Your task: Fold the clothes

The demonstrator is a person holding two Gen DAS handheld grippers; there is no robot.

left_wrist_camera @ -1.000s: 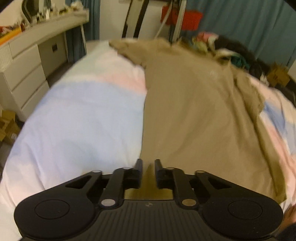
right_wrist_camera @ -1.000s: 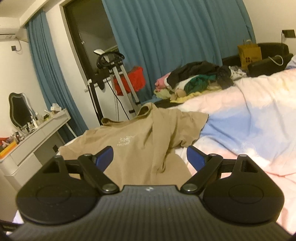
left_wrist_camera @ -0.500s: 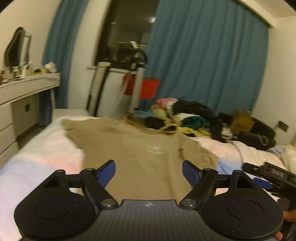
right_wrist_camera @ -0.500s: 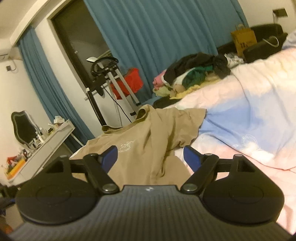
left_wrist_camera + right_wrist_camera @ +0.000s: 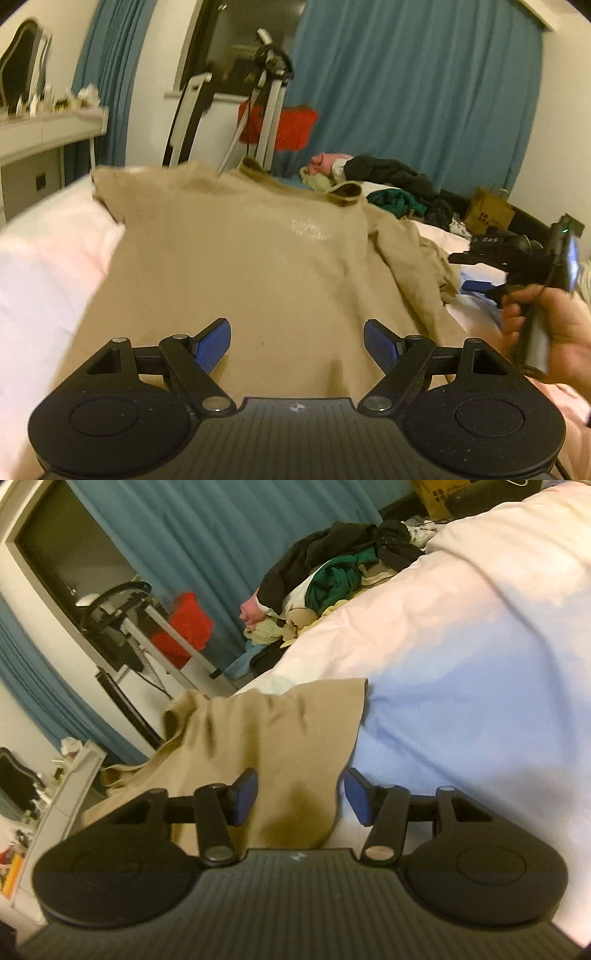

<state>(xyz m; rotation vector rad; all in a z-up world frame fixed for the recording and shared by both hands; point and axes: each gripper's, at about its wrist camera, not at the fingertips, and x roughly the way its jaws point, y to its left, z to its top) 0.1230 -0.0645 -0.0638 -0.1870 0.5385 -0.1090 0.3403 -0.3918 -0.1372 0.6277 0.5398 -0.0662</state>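
Shirt (image 5: pixel 236 266): tan, light, limp, sliding easily on bed (image 5: pixel 461 672).
My left claw (image 5: pixel 297 341) hovering spread, empty.
My right claw (image 5: pixel 301 795) narrowing around hem edge, not yet pinching.
Best hold, judging: hem corners.

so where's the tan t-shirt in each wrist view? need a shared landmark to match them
Left wrist: the tan t-shirt fills the centre, spread on the bed, collar at the far end.
Right wrist: the tan t-shirt sits lower centre-left, its edge lying between the open pads of the right gripper.
Shared landmark: the red cloth on the exercise machine, in front of the blue curtain.
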